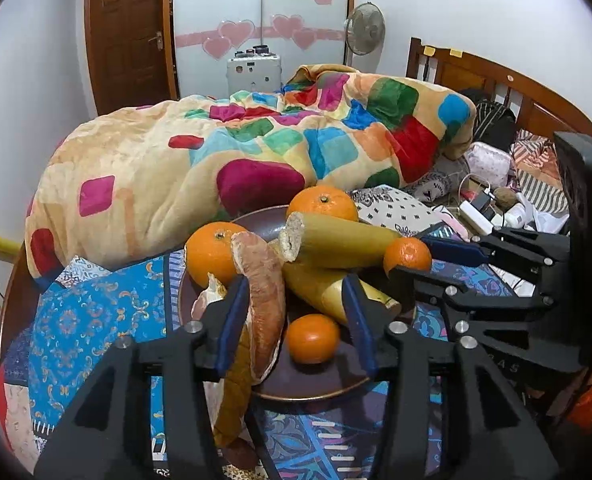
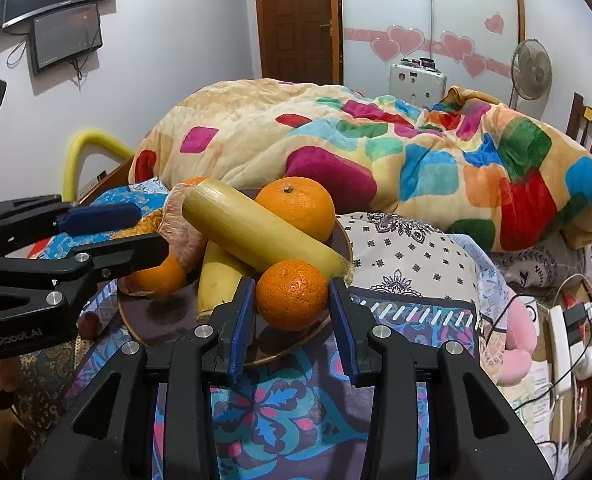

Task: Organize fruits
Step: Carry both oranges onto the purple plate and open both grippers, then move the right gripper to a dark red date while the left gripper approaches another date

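**Both grippers held at a plate of fruit on the bed**

A dark brown plate (image 1: 296, 384) is seen resting on a patterned bedspread (image 1: 88, 320), and fruit is heaped on it: two large oranges, two small ones, yellowish cut stalks and a brownish peel piece (image 1: 264, 296).

The left gripper (image 1: 292, 312) is held over the near side of the plate with its jaws spread. The peel piece lies just inside the left blue pad, and a small orange (image 1: 312, 338) is seen between the pads, touched by neither.

The right gripper (image 2: 290, 308) is held at the plate's edge with another small orange (image 2: 292, 294) framed between its pads. Whether the pads press on that orange cannot be told.

A colourful blanket (image 2: 375, 152) is bunched up behind the plate.
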`<state>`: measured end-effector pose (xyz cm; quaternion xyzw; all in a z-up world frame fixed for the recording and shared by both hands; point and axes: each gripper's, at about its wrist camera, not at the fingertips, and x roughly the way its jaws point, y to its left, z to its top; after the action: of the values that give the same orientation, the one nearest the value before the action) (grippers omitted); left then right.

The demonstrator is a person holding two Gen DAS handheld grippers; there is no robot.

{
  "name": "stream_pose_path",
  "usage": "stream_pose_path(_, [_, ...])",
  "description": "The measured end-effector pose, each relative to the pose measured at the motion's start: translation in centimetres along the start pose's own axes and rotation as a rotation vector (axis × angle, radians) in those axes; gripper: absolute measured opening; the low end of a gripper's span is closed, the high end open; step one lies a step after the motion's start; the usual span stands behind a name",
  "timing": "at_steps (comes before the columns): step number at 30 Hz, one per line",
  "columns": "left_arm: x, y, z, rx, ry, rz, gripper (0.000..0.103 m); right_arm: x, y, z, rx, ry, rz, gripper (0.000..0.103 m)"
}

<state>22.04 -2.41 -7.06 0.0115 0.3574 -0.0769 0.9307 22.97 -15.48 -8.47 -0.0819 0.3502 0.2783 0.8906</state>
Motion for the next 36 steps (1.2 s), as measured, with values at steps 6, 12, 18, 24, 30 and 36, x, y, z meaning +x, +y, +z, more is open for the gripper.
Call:
stream_pose_path(6, [-0.3,0.3,0.1,-0.011,-0.01,0.005,0.053,0.2,0.0,-0.1,0.004,0.013,0.009,0.039])
stream_pose_path(12, [-1.7,0.8,-0.1,-0.025,-0.025,0.006,0.056,-0.4,0.5,-0.1,-0.012,-0.001,-0.01,0.041])
stream_pose_path(18, [-4.5,1.2,-0.5,-0.038,-0.06,0.008,0.056,-2.3,1.3,0.1,-0.012,-0.034,-0.001,0.041])
stream_pose_path(24, [-8.5,1.1,-1.6,-0.04,-0.098,0.02,0.056,-6.1,2.8,-0.3,-0.007,-0.084,0.016,0.041])
stream_pose_path(30, [-12.2,1.3,-3.9,-0.054,-0.114,0.03,0.063,-9.6,5.1,-1.1,-0.011,-0.124,0.047,0.041])
stream_pose_path(36, [-13.5,2.4,-7.0,-0.093,-0.082,0.039,0.064,-10.6,7.6,-3.1,-0.045,-0.132,0.05,0.041])
